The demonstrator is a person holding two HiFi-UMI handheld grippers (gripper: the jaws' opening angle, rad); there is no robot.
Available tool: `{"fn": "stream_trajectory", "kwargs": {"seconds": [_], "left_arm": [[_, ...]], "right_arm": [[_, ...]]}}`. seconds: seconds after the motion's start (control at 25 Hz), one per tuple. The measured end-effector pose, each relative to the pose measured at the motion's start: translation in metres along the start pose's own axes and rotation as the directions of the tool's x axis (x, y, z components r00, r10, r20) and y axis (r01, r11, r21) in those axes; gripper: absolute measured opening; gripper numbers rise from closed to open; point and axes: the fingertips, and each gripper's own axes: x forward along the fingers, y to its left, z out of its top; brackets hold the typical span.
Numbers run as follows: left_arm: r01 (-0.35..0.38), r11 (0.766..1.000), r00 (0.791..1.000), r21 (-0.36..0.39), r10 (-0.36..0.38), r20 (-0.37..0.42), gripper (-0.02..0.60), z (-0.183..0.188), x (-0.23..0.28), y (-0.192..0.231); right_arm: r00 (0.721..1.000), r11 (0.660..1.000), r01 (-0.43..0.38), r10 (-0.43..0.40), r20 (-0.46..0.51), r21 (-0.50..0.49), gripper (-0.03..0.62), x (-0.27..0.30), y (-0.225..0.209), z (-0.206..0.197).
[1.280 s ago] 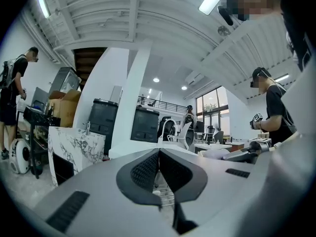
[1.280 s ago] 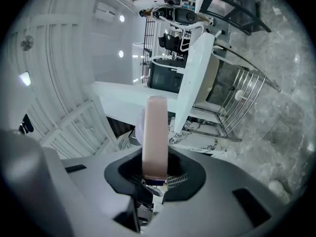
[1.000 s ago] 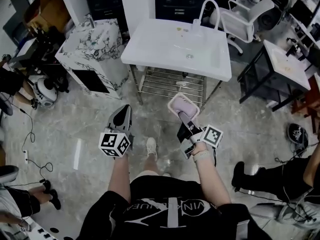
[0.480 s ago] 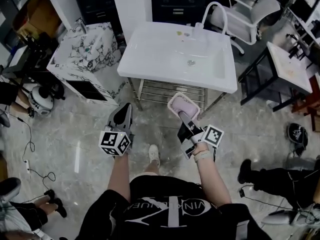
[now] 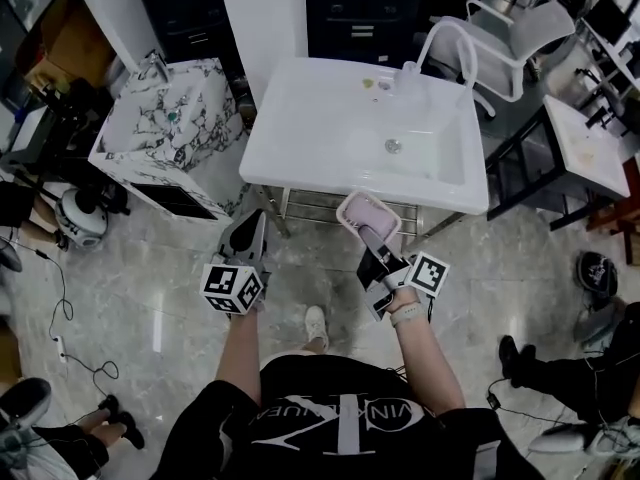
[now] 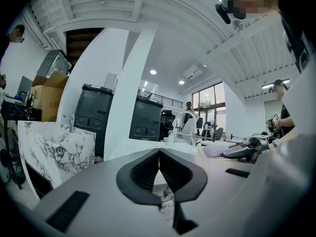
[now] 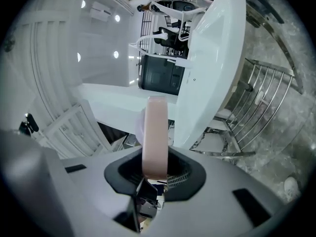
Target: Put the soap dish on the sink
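Note:
A pale pink soap dish (image 5: 364, 216) is clamped by its rim in my right gripper (image 5: 372, 240), just in front of the near edge of the white sink (image 5: 300, 128). In the right gripper view the soap dish (image 7: 155, 135) stands edge-on between the pads, with the sink (image 7: 212, 58) ahead. My left gripper (image 5: 246, 236) is shut and empty, held level to the left of the dish, short of the sink's front edge. In the left gripper view its pads (image 6: 159, 168) meet, and the right gripper with the dish (image 6: 217, 151) shows at the right.
A curved faucet (image 5: 440, 43) rises at the sink's back right. A marble-patterned vanity (image 5: 165, 118) stands to the left, a metal rack (image 5: 330, 208) under the sink. A white chair (image 5: 520, 38) and a small table (image 5: 590, 138) are at the right. People's legs edge the floor.
Both grippers have moved forward toward the sink. The dish now sits at the sink's front edge. Neither grip has changed.

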Motion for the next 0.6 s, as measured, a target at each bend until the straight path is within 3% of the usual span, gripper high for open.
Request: {"fn": "stream_trajectory", "kwargs": {"seconds": [0.6], "left_arm": [[0.077, 0.997, 0.996, -0.017, -0.078, -0.033, 0.017, -0.006, 0.09, 0.059]], "right_arm": [[1.0, 1.0, 0.0, 0.0, -0.01, -0.027, 0.091, 0.099, -0.014, 0.041]]}}
